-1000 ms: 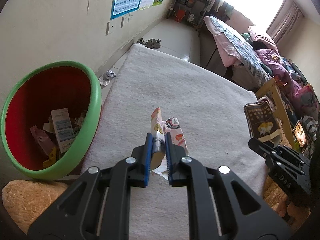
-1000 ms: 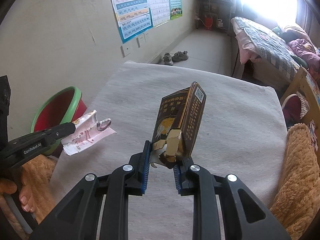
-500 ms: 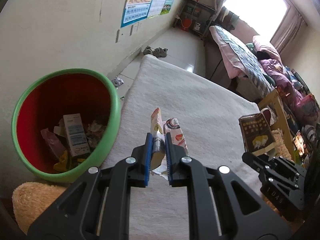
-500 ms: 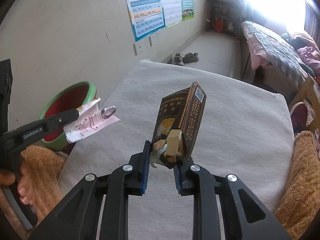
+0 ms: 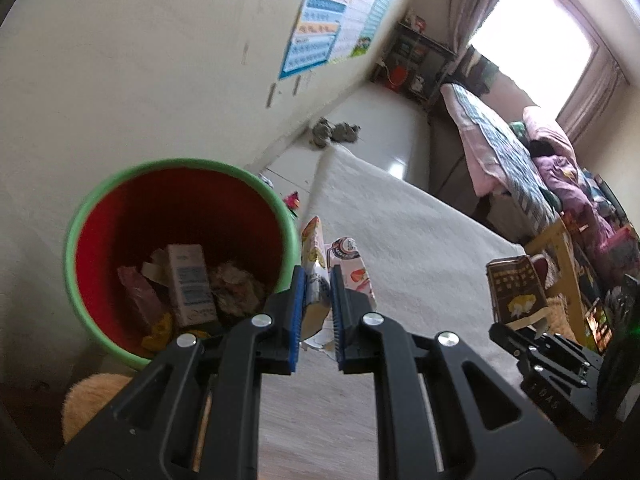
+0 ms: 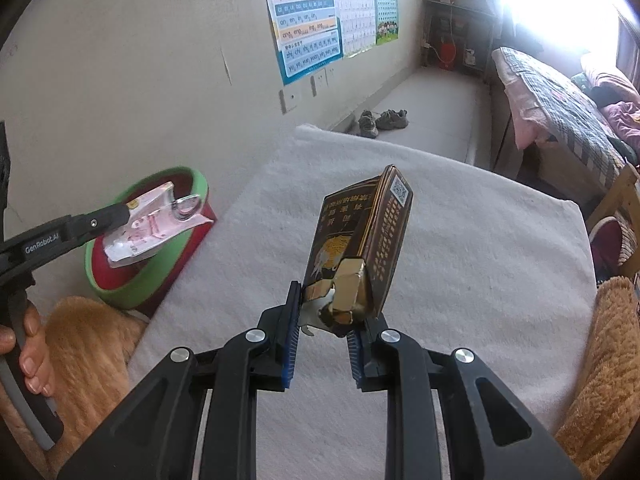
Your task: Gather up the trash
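Note:
My left gripper [image 5: 317, 292] is shut on a flattened pink and white snack wrapper [image 5: 348, 264] and holds it right beside the rim of the bin [image 5: 80, 216], which is green outside and red inside. The bin holds a white box [image 5: 188, 280] and crumpled trash. In the right wrist view the wrapper [image 6: 152, 226] hangs over the bin [image 6: 140, 292]. My right gripper [image 6: 322, 324] is shut on a dark brown carton [image 6: 360, 244] with gold print, held upright above the white blanket [image 6: 480, 260]. The carton also shows in the left wrist view [image 5: 516, 292].
The bin stands on the floor by the wall, left of the blanket-covered surface. A fluffy orange cushion [image 6: 88, 344] lies below it, another at right [image 6: 604, 360]. Shoes [image 6: 380, 120] lie on the floor beyond. A bed [image 6: 560, 100] and wooden furniture stand at right.
My left gripper has carried the wrapper left and forward, from over the blanket to the bin's rim. My right gripper holds the carton in about the same place.

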`<state>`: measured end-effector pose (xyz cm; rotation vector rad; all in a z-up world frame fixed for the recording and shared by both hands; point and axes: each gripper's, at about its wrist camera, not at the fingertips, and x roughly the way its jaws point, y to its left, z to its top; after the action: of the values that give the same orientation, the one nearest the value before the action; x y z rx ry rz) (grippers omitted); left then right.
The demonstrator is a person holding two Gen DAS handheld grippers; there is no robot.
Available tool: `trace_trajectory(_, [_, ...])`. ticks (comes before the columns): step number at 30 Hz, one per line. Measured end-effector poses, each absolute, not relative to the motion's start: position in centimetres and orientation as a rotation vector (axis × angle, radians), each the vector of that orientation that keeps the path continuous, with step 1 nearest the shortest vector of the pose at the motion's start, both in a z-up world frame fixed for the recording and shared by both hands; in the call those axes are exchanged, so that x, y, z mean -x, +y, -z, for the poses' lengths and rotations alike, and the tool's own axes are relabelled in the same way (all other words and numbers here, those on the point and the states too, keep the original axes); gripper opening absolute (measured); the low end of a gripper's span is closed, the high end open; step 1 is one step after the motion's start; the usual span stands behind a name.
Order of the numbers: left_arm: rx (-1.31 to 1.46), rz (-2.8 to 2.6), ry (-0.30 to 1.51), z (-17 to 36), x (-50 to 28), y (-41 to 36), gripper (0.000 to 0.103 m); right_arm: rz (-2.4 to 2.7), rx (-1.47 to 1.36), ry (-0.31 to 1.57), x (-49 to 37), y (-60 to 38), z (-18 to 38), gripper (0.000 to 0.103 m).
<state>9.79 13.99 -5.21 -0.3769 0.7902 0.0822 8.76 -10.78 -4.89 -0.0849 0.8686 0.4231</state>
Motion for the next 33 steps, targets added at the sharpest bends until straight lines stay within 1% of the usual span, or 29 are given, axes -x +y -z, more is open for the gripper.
trace_trajectory(13, [0.415, -0.213, 0.74, 4.3, -8.3, 19.1, 0.012, -0.491, 0.136, 0.792, -9.5, -6.3, 1.9, 0.021])
trace_trajectory(30, [0.49, -0.3, 0.739, 5.3, -6.6, 23.2, 0.012, -0.558, 0.211, 0.774, -9.9, -2.4, 1.9, 0.021])
trace_trajectory(31, [0.491, -0.301, 0.738, 5.3, -6.5, 23.2, 0.012, -0.566, 0.193, 0.797, -10.6, -2.9, 2.5, 0.024])
trace_trajectory(32, [0.493, -0.304, 0.736, 5.2, -6.4, 23.4, 0.012, -0.569, 0.176, 0.829, -11.2, -3.5, 3.1, 0.03])
trace_trajectory(33, [0.498, -0.307, 0.733, 5.2, -6.2, 23.6, 0.012, -0.56, 0.156, 0.86, -12.1, -4.1, 3.8, 0.046])
